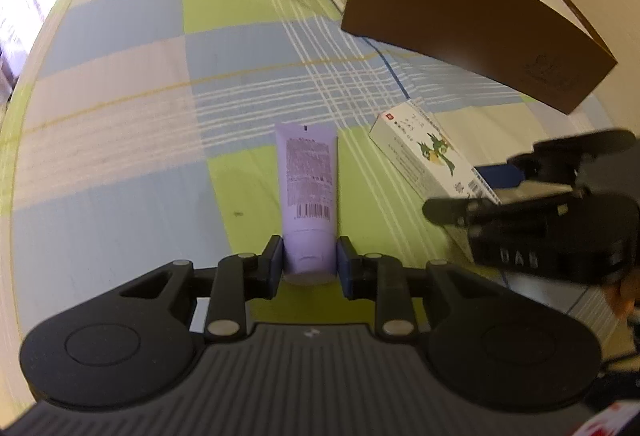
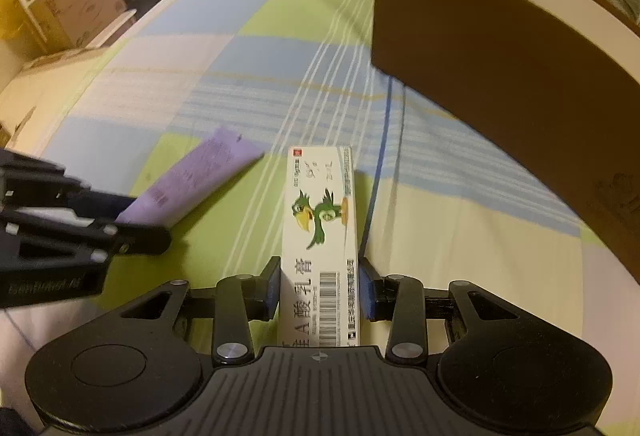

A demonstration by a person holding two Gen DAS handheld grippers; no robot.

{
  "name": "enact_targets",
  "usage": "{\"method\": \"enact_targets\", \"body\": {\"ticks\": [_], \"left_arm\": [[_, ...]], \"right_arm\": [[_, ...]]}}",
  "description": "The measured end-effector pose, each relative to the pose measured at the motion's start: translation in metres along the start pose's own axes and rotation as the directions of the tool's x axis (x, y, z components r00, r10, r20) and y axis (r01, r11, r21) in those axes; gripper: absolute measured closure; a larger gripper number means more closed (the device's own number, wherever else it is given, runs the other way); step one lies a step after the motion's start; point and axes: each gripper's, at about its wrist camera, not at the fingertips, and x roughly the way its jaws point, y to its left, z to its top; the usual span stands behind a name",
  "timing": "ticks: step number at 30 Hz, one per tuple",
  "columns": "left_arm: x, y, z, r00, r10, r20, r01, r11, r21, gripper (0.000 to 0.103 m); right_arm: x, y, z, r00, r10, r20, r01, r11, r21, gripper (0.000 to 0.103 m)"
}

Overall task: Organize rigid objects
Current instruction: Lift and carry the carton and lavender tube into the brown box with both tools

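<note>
Tube [image 1: 310,192] sits clamped between left tongs [image 1: 310,262], cap end inward.

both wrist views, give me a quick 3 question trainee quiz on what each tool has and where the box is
1. True or false: the left tool is shut on the purple tube.
2. What does the right tool grip? A) white carton with a green bird B) dark bowl C) brown flask
3. Fill in: seen from the right wrist, the open brown box stands ahead and to the ____ of the white carton.

Key: 1 true; 2 A; 3 right. Both items are held over the checked cloth; whether they touch it cannot be told.
</note>
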Motion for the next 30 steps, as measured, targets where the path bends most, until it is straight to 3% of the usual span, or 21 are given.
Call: {"method": "enact_targets", "body": {"ticks": [12, 16, 18, 30], "left_arm": [[0.018, -0.004, 0.023, 0.998, 0.058, 0.017, -0.058, 0.998, 0.015, 0.074], [0.021, -0.009, 0.025, 0.996, 0.078, 0.034, -0.080, 0.996, 0.045, 0.073], [0.021, -0.010, 0.024, 0.996, 0.084, 0.041, -0.086, 0.995, 0.048, 0.074], [0.005, -0.015, 0.018, 0.994, 0.076, 0.081, -0.079, 0.996, 0.032, 0.074]], "right_arm": [[0.008, -0.005, 0.006, 1.000, -0.007, 0.025, 0.006, 1.000, 0.028, 0.060], [0.009, -0.004, 0.009, 0.999, -0.012, 0.039, 0.011, 0.999, 0.030, 0.061], [0.009, -0.003, 0.009, 0.999, -0.011, 0.047, 0.010, 1.000, 0.024, 0.068], [-0.019, -0.022, 0.000, 0.994, 0.026, 0.103, -0.035, 0.995, 0.090, 0.068]]}}
